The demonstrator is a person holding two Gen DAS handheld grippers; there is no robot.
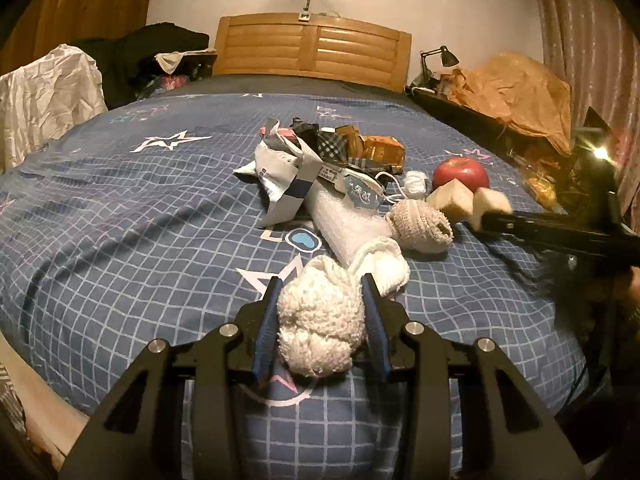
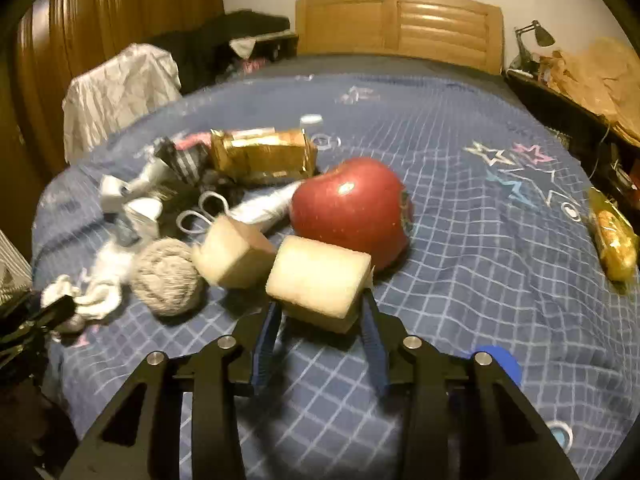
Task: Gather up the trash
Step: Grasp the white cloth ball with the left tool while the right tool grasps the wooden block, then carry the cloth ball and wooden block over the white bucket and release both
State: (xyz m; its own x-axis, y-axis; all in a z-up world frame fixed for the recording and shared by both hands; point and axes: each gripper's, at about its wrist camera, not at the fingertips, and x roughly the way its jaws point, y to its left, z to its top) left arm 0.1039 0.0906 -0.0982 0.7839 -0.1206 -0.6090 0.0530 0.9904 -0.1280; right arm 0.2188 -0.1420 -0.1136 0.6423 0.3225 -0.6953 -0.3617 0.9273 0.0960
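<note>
On the left of the bed, the left gripper is clamped on a white balled sock — the blue pads press its sides, and the ball bulges between and below them. It sits low over the blue checked cover, near the bed's foot. Just beyond its tips lies a second white sock, then a grey-beige sock ball, and behind these a heap of wrappers with a gold pack at its back.

Moving right, two pale foam blocks sit in front of a red apple. The near block lies across the right gripper with its long axis running side to side; the jaws flank its lower edge, and the pads look to be on it, though blur makes the contact hard to confirm. The other block rests just to its left, touching or nearly touching the sock ball.

No bin or bag shows in either view, so the carry direction cannot be told. By my judgement both hands are loaded, and the heap of wrappers lies ahead of the left gripper, somewhat nearer to it than to the right. Farther right a yellow packet lies alone near the bed's edge, nearer the right hand.
</note>
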